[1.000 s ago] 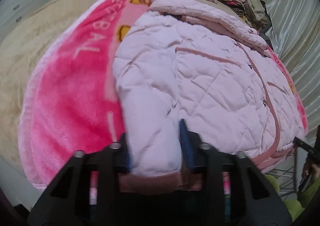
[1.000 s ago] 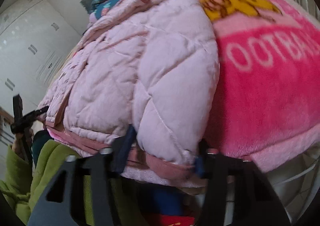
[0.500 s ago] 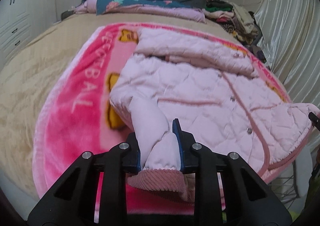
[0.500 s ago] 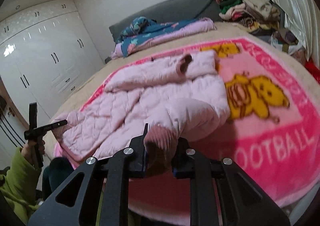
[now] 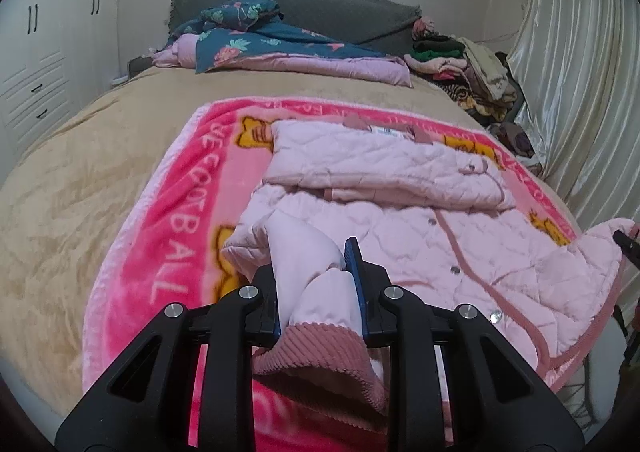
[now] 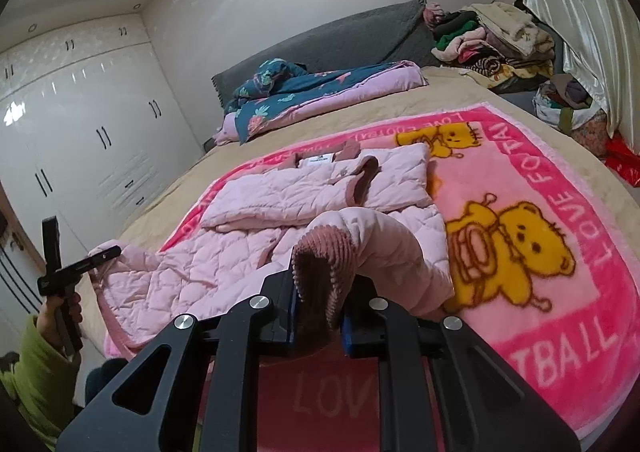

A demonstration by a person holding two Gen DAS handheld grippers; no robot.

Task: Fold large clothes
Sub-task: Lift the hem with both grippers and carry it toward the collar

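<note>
Both claws have come up since a second ago, pulling the sleeves off the bed; the view now takes in the whole room. Left claw (image 5: 318, 288) clamped on the left sleeve (image 5: 304, 252) just above its ribbed cuff (image 5: 320, 352), which hangs below the jaws. Pink quilted jacket (image 5: 440, 236) lies spread on the pink bear blanket (image 5: 168, 236), top part folded down over the body, hem toward the near edge of the bed (image 5: 80, 155). Right claw (image 6: 320, 304) closed tight on the right cuff (image 6: 324, 264), with the sleeve (image 6: 392, 240) arching up off the jacket. Folded quilt (image 6: 320, 91) by the headboard, clothes pile (image 6: 492, 35) at right.
</note>
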